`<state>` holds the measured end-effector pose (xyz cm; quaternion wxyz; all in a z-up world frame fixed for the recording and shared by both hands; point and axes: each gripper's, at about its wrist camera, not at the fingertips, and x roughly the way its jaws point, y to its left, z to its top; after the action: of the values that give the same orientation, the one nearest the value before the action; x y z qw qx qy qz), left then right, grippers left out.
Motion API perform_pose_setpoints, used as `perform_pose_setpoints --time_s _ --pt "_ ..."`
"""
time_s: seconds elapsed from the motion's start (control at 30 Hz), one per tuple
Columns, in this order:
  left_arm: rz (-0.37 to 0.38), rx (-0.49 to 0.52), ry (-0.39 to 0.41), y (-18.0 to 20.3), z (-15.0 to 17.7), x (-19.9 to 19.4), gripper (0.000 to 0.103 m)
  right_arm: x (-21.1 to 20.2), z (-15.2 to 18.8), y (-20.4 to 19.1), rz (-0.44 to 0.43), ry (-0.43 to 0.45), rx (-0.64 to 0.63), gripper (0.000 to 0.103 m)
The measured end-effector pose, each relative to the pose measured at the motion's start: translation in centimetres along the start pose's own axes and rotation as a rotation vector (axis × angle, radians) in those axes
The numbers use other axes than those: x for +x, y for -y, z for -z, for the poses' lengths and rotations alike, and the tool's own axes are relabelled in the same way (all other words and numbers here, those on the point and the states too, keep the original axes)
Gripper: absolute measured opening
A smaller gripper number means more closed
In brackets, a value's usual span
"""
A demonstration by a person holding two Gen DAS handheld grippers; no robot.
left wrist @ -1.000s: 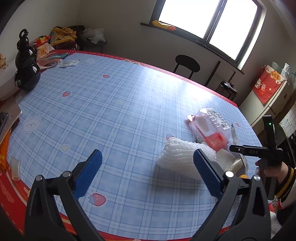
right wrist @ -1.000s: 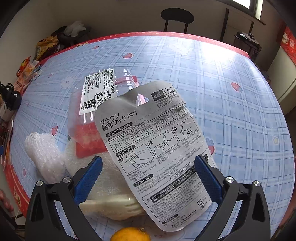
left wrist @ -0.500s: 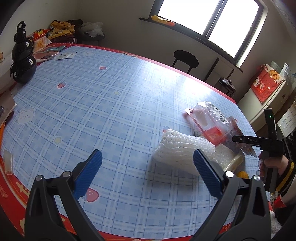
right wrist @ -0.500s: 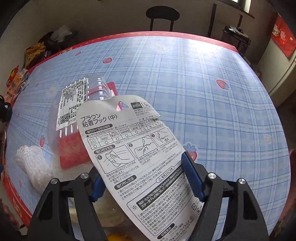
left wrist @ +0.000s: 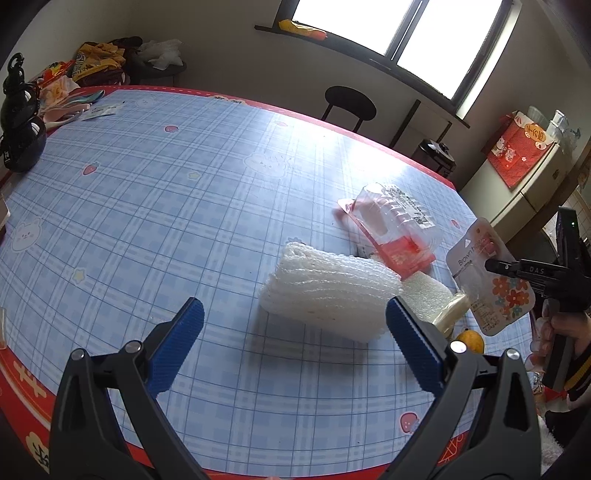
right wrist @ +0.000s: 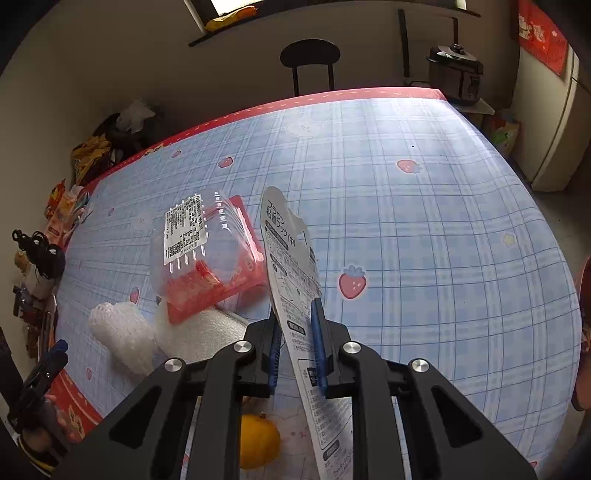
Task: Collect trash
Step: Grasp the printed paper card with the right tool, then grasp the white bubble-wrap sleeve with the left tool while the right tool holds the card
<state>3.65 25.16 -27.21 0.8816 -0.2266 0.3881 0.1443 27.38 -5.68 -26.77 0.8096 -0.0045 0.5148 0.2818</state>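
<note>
Bright window glare on tablecloth; fisheye-warped edges

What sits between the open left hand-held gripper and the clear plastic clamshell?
The white foam netting lies between the left hand-held gripper and the clamshell, in the left wrist view.

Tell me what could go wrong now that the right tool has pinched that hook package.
The right tool grips the flat hook package near one end, so the card could bend or slip out. Carried low, it might brush the clear plastic box. The orange beneath could be mistaken for trash.
</note>
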Motion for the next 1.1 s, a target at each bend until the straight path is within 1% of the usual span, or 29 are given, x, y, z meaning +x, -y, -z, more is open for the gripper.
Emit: perform_pose_setpoints --time_s 0.13,0.33,0.4,0.47,0.53,0.57,0.63,0.7,0.73,0.77,0.93,1.1 --pt "0.009 0.023 -0.024 0.8 0.4 1.0 0.097 -0.8 0.9 0.0 -0.018 0.009 -0.004 0.016" --pt "-0.014 0.085 -0.066 2.0 0.6 3.2 0.097 -1.8 2.3 0.2 -0.023 0.009 -0.004 0.016" --pt "-0.013 0.091 -0.067 2.3 0.3 3.8 0.097 -2.3 2.6 0.6 -0.022 0.015 0.001 0.016" --pt "-0.004 0.075 -0.057 2.4 -0.3 4.2 0.097 -2.7 2.8 0.9 -0.018 0.023 0.008 0.016" --pt "0.002 0.014 -0.048 1.8 -1.1 4.4 0.097 -3.2 3.0 1.3 -0.014 0.032 0.013 0.016" --pt "-0.001 -0.040 -0.063 1.2 -1.5 4.7 0.097 -3.4 3.1 1.3 -0.010 0.036 0.015 0.016" --pt "0.009 -0.192 -0.109 -0.3 -1.8 5.2 0.097 -3.8 3.3 1.7 -0.002 0.044 0.018 0.016" --pt "0.062 -0.349 -0.134 -1.6 -1.6 5.6 0.097 -4.0 3.5 2.1 0.002 0.046 0.027 0.016" --pt "0.075 -0.407 -0.150 -2.0 -1.5 5.9 0.097 -4.1 3.6 2.4 0.003 0.046 0.032 0.016" --pt "0.078 -0.445 -0.163 -2.0 -1.3 6.3 0.097 -4.1 3.6 2.5 0.004 0.046 0.037 0.016" --pt "0.048 -0.520 -0.174 -0.9 -1.4 7.9 0.097 -4.3 3.5 2.7 0.013 0.053 0.036 0.016" --pt "-0.006 -0.523 -0.181 1.2 -1.7 10.1 0.097 -5.0 3.7 2.8 0.021 0.062 0.017 0.016"
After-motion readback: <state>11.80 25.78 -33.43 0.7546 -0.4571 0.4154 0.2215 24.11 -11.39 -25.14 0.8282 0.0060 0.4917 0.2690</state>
